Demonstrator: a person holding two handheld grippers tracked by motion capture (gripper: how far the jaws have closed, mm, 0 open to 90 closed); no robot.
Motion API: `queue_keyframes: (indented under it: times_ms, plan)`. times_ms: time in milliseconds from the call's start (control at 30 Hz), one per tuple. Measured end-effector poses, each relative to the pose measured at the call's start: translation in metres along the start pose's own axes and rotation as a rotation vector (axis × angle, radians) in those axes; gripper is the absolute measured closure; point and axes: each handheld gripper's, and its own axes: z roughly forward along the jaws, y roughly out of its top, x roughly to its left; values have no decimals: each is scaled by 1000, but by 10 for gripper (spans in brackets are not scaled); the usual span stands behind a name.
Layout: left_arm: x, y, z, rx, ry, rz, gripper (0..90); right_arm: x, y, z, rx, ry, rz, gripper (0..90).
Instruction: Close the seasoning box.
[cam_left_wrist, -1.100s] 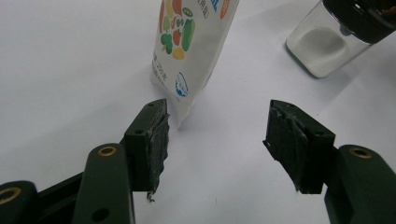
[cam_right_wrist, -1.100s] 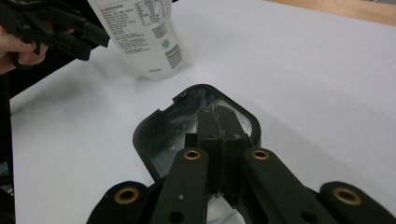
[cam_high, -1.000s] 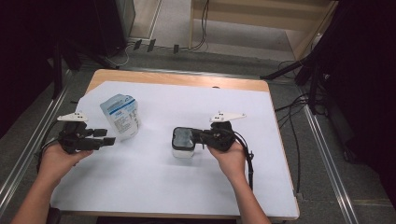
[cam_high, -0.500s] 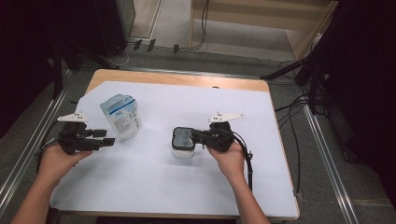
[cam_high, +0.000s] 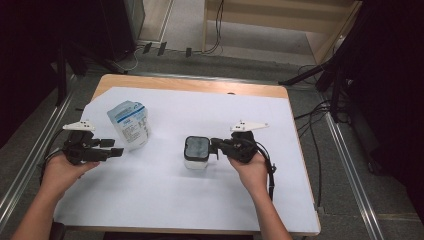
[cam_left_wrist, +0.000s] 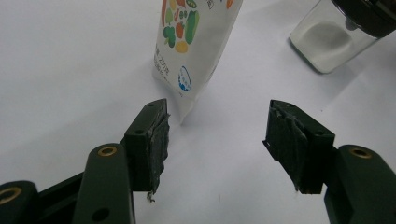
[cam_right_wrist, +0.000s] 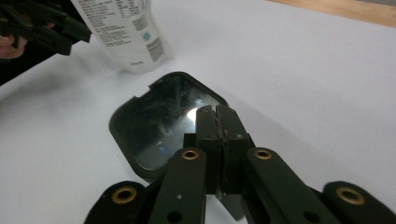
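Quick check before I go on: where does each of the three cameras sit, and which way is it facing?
High view: above the person's edge of the table, looking forward and down; both forearms enter from the bottom, left gripper by the pouch, right gripper at the jar.
Left gripper view: rides the left gripper, looking along its open jaws at the pouch.
Right gripper view: rides the right gripper, its shut jaws over the jar's dark lid.
All three views share the pouch and the jar.

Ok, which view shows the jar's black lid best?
The right gripper view: the lid faces the camera, just beyond the shut right gripper. The high view shows it small; the left gripper view catches its edge.
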Motion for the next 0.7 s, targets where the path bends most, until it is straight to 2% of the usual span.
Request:
queue_keyframes:
  times_ms: [267,700]
  plan:
    - [1,1,0,1,1,2,406,-18,-9,-25,-38,-64,39,815]
    - [2,3,2,0,-5,2,406,-36,-24,-54,-84,-154,23,696]
